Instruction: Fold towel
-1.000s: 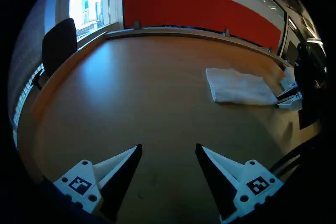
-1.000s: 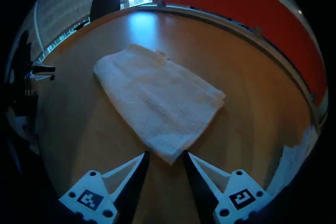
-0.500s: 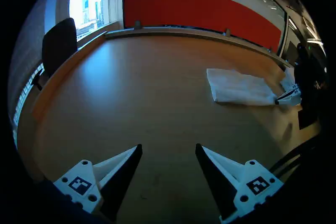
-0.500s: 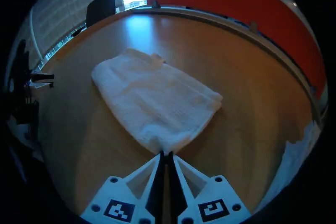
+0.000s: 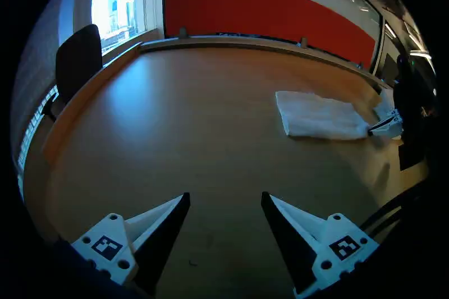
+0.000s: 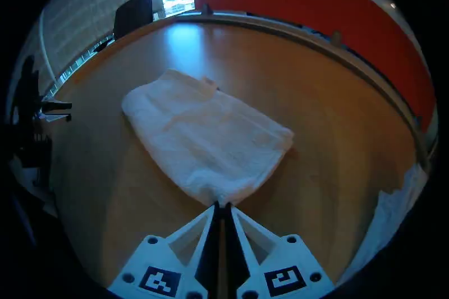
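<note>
Right now the right gripper (image 6: 222, 207) has its fingers pressed together at bottom centre of the right gripper view, pinching the near corner of the towel (image 6: 207, 136). The gripper points along the folded white towel, which lies flat and runs diagonally toward the upper left of that frame. The left gripper (image 5: 224, 194) is at the bottom of the left gripper view with its fingers spread wide and nothing between them. It points across bare wooden table (image 5: 196, 119). In that view the towel sits at right of centre, well apart from the left gripper. Around them are a red panel (image 5: 269, 13) along the table's far edge, a dark chair (image 5: 78, 60) at upper left, a bright window (image 5: 115, 1) and something white (image 6: 393, 215) at the lower right edge, unclear what.
</note>
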`<state>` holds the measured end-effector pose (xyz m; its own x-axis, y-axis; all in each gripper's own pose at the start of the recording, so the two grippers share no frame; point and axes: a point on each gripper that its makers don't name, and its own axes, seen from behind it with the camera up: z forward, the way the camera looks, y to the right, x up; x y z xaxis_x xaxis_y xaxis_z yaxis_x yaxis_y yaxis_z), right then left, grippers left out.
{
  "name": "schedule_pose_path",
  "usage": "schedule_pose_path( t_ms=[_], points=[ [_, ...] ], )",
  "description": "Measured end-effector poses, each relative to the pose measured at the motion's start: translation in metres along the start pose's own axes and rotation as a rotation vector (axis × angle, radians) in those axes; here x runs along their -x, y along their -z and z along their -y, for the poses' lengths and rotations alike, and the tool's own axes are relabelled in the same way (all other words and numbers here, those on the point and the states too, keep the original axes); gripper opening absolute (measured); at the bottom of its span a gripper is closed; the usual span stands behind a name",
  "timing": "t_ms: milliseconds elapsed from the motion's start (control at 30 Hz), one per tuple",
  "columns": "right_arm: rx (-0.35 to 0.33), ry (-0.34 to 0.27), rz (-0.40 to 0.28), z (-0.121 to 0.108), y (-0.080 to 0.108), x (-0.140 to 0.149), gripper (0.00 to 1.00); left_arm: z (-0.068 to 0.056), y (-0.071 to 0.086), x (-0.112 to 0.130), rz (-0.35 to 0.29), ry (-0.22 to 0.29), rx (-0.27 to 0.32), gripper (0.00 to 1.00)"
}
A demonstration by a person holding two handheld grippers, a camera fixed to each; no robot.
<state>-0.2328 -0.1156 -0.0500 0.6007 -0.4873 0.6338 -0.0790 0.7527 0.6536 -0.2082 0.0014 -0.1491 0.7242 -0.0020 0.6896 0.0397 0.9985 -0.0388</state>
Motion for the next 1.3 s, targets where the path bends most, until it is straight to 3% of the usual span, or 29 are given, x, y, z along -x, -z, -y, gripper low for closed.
schedule_pose_path(
  t_ms=[533,1100,1300],
  points=[
    [0.007,0.034,-0.052,-0.002,0.012,-0.037,0.05,0.000,0.002,-0.003,-0.001,0.001,0.001,0.94],
    [0.005,0.223,-0.147,0.013,0.030,-0.143,0.05,-0.008,0.003,-0.010,-0.008,0.003,0.012,0.94],
    [-0.004,0.276,-0.158,0.022,0.029,-0.165,0.05,-0.011,0.004,-0.012,-0.013,0.000,0.016,0.94]
  ],
)
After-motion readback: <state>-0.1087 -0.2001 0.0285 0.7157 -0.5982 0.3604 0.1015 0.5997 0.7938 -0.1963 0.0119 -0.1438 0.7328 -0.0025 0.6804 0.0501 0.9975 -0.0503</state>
